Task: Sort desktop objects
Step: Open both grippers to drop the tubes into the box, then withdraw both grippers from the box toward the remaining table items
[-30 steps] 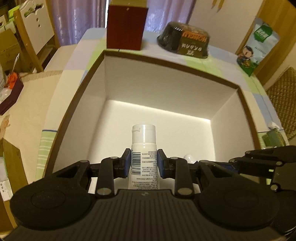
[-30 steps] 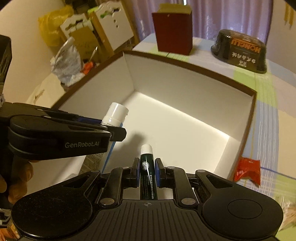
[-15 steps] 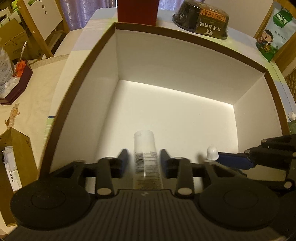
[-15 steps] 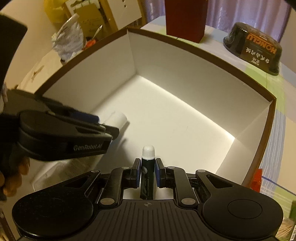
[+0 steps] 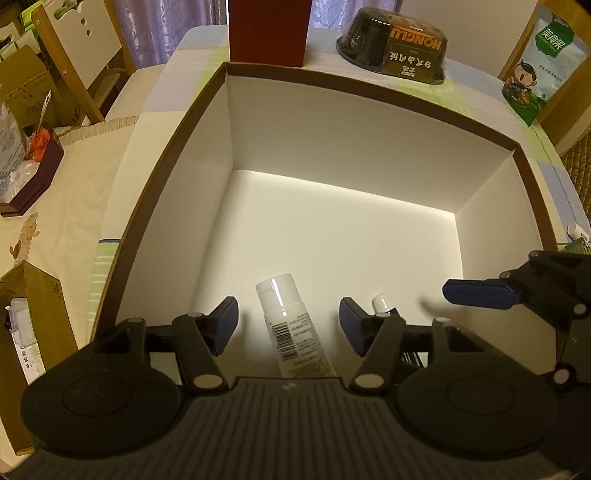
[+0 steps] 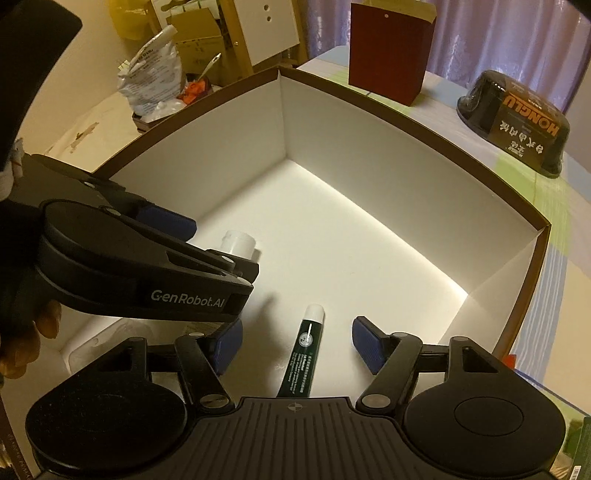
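The large box (image 5: 177, 162), brown outside and white inside, sits on the table (image 5: 122, 147) and fills both views. Two things lie on its floor near the near wall: to the left the white tube (image 5: 291, 332), cap pointing toward the far wall, barcode up; to the right the dark green tube (image 6: 304, 354) with a white cap, also lying flat. The rest of the floor is bare white.

Along the far edge of the table, beyond the box: a dark red carton (image 5: 267, 31), then a black bowl pack (image 5: 393, 46), then a green snack bag (image 5: 543, 62) near the far right corner.

I read my left gripper (image 5: 288, 325) as spread wide, blue pads well clear on either side of the white tube, touching nothing. My right gripper (image 6: 295, 345) is likewise wide apart, the green tube lying loose between the pads without contact.

Change from one second ago: both grippers then clamped their tubes, held up above the box floor. Both tubes are now released and lying down inside the box, and the jaws have opened fully.
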{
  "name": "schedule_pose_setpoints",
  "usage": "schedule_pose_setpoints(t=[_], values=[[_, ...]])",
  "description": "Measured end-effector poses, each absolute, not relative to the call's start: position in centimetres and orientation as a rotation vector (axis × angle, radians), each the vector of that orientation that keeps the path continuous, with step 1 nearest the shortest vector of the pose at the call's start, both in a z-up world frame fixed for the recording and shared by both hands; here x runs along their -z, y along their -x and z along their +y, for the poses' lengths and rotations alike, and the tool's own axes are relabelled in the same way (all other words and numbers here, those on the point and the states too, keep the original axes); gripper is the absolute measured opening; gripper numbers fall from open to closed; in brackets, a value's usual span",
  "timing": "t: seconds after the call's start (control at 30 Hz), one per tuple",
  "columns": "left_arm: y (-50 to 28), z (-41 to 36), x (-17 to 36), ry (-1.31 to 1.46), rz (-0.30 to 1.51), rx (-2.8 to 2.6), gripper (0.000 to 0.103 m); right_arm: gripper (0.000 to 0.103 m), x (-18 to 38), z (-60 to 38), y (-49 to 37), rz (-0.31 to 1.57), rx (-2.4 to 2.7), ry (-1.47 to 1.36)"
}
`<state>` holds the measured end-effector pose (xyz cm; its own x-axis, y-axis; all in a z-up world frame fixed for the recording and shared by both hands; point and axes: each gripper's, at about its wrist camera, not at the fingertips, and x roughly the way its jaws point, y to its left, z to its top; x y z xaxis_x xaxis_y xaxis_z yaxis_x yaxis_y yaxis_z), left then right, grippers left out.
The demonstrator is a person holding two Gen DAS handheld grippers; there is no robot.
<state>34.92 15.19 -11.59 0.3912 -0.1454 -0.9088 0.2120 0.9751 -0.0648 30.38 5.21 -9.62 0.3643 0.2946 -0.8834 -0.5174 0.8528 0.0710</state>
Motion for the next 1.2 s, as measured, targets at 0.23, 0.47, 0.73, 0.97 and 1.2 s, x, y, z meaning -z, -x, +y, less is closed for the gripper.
schedule_pose_setpoints(t=[0.23, 0.47, 0.73, 0.97, 1.2], values=[[-33.8, 15.3, 10.7, -0.071, 1.131, 0.223, 0.06, 0.069, 9.4, 5.4, -29.8, 1.065, -0.547, 0.239], [-32.0, 15.8, 9.1, -0.072, 1.109, 0.211, 0.06, 0.069, 8.8, 5.4, -28.9, 1.04, -0.552, 0.236], [-29.3, 16.3, 6.9, -0.062, 1.068, 0.19, 0.06, 0.069, 7.2, 4.8, -27.1, 0.994, -0.564, 0.229], [-26.8, 15.8, 5.1, -0.065, 1.028, 0.174, 0.061, 0.069, 5.5, 3.7, -24.9, 0.946, -0.581, 0.216], [-24.0, 15.1, 3.3, -0.064, 0.986, 0.136, 0.062, 0.069, 3.6, 2.6, -22.3, 0.887, -0.628, 0.209]])
